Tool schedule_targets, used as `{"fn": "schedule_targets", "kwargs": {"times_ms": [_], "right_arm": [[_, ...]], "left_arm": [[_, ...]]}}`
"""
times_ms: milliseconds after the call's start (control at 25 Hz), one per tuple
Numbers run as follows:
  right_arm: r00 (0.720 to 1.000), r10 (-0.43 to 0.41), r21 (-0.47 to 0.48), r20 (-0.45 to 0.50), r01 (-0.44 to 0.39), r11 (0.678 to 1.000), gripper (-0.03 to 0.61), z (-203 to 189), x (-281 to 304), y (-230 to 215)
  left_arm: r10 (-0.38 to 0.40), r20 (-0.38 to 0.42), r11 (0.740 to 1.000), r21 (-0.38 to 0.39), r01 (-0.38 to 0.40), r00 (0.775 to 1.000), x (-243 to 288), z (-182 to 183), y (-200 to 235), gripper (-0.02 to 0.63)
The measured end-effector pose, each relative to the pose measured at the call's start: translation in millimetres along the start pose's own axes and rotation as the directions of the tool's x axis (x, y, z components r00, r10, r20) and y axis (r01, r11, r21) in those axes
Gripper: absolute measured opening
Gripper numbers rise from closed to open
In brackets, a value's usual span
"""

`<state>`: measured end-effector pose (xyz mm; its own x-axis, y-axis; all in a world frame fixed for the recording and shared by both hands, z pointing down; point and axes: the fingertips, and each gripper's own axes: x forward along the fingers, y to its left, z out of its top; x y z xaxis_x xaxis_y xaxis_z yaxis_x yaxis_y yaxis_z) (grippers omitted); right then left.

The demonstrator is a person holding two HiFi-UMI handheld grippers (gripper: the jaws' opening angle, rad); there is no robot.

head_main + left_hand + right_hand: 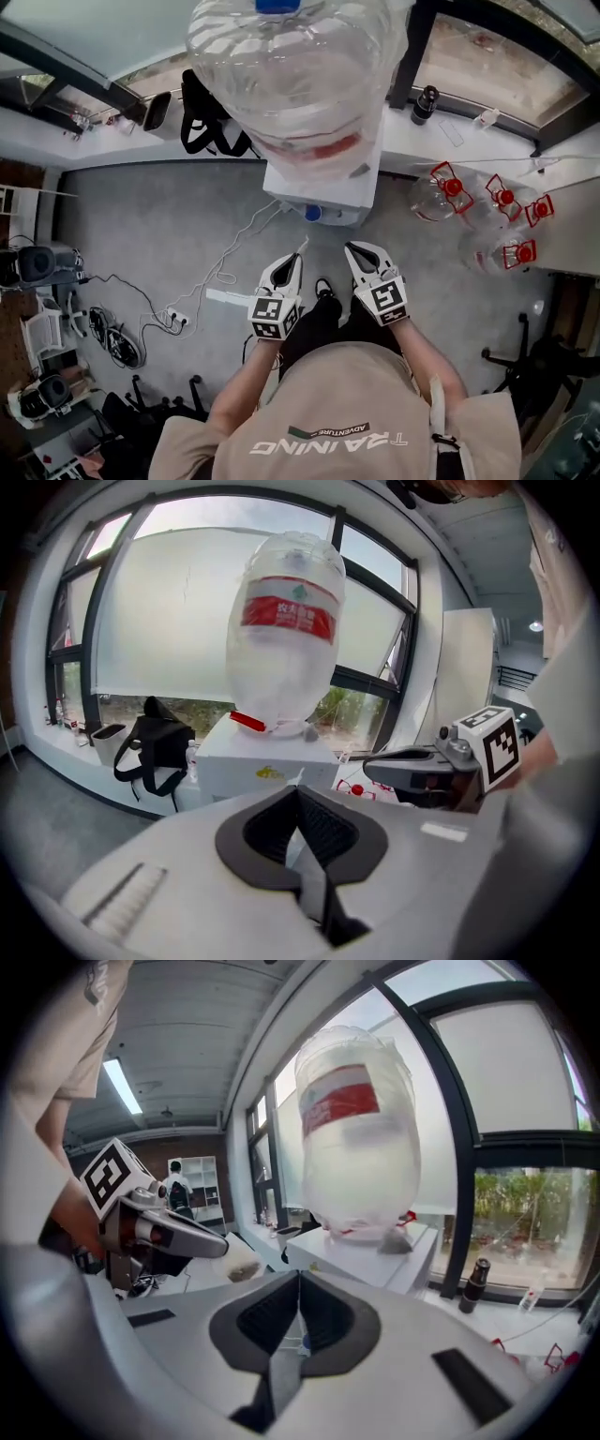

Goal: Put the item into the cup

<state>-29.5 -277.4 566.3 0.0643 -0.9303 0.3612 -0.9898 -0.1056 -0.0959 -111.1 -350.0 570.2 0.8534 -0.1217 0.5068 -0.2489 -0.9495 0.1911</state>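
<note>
Your left gripper (292, 262) and right gripper (356, 253) are both pressed together and empty, just before the water dispenser (323, 192). Neither item nor cup shows, so grip and handling can't be judged.

White left tongs (297, 257), beige T-shirt (361, 403)

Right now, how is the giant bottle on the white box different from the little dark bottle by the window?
The giant bottle is clear with a red label; the little bottle is dark. The giant bottle sits neck-down on the white box; the little bottle stands upright on the window ledge. Both stand by the window.
</note>
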Motion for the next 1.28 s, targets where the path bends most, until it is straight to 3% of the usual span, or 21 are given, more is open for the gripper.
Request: {"fn": "schedule_targets", "kwargs": {"times_ms": [240,520,640,800,880,1280], "right_arm": [[0.995,-0.092,0.048,-0.037,0.094,0.994,0.011,-47,19,-23],[0.985,-0.158,0.106,-0.063,0.164,0.981,0.012,-116,51,-11],[0.983,-0.152,0.109,-0.101,0.163,0.981,0.012,-154,60,-20],[0.980,-0.168,0.123,-0.105,0.181,0.976,0.012,-188,70,-22],[0.977,-0.179,0.113,-0.116,0.192,0.975,0.011,-201,78,-25],[0.985,-0.114,0.052,-0.131,0.122,0.991,0.012,-218,140,-37]], "left_arm": [[-0.048,-0.065,0.999,-0.005,0.048,0.997,55,-35,36,0.009],[-0.076,-0.154,0.996,0.037,0.082,0.985,115,-92,67,0.009],[-0.058,-0.170,0.998,0.018,0.062,0.984,143,-117,69,0.009],[-0.053,-0.194,0.994,0.080,0.070,0.980,166,-138,72,0.009],[-0.060,-0.203,0.994,0.076,0.077,0.977,176,-150,74,0.009],[-0.020,-0.249,1.000,0.002,0.021,0.968,225,-188,112,0.009]]}}
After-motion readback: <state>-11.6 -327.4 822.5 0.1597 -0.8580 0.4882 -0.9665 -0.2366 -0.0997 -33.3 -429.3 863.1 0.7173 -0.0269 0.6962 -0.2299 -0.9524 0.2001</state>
